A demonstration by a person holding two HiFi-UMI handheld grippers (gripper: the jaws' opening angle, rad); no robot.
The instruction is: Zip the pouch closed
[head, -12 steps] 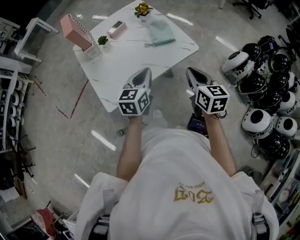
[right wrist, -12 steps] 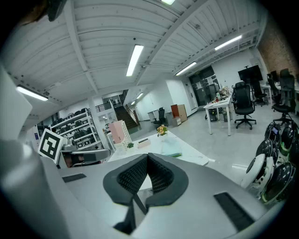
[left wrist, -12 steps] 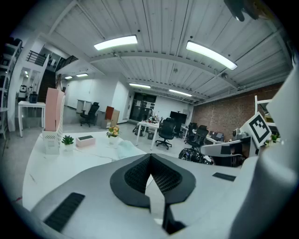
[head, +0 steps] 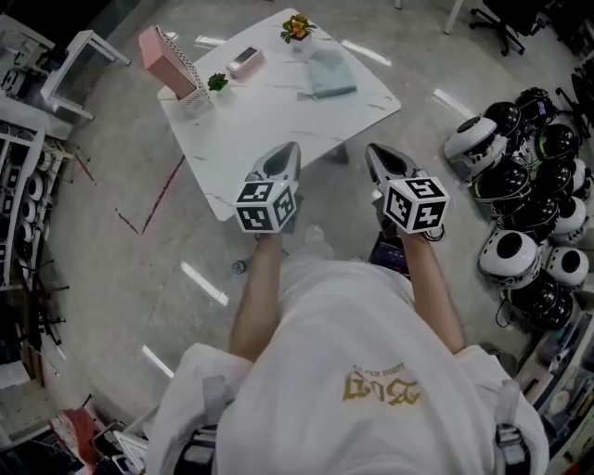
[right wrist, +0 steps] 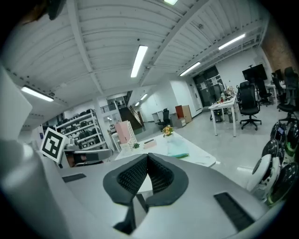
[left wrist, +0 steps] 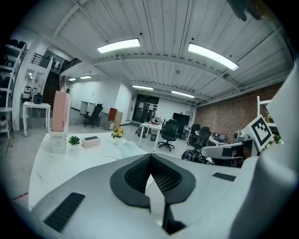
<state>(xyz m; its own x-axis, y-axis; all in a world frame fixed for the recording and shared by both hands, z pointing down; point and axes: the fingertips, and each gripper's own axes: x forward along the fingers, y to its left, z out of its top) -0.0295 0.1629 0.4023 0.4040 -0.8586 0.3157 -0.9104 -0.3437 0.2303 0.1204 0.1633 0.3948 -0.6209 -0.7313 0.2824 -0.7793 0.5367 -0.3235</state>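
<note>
The pouch [head: 331, 74] is pale teal and lies flat on the far right part of the white table [head: 278, 121]. It also shows small and distant in the left gripper view as the pouch [left wrist: 130, 148] and in the right gripper view as the pouch [right wrist: 177, 149]. My left gripper [head: 289, 151] is held in the air over the table's near edge, shut and empty. My right gripper [head: 374, 153] hangs beside it off the table's near right corner, also shut with nothing in it. Both are well short of the pouch.
On the table stand a pink box [head: 170, 59], a small green plant [head: 217, 83], a flat pink case [head: 245, 61] and a flower pot [head: 297, 28]. Several black and white helmets [head: 524, 195] are piled on the floor at right. Shelving [head: 23, 186] lines the left.
The head view has shifted a little, so the table sits slightly differently in the picture. Both grippers stay shut and side by side before the table, the right one a touch higher.
</note>
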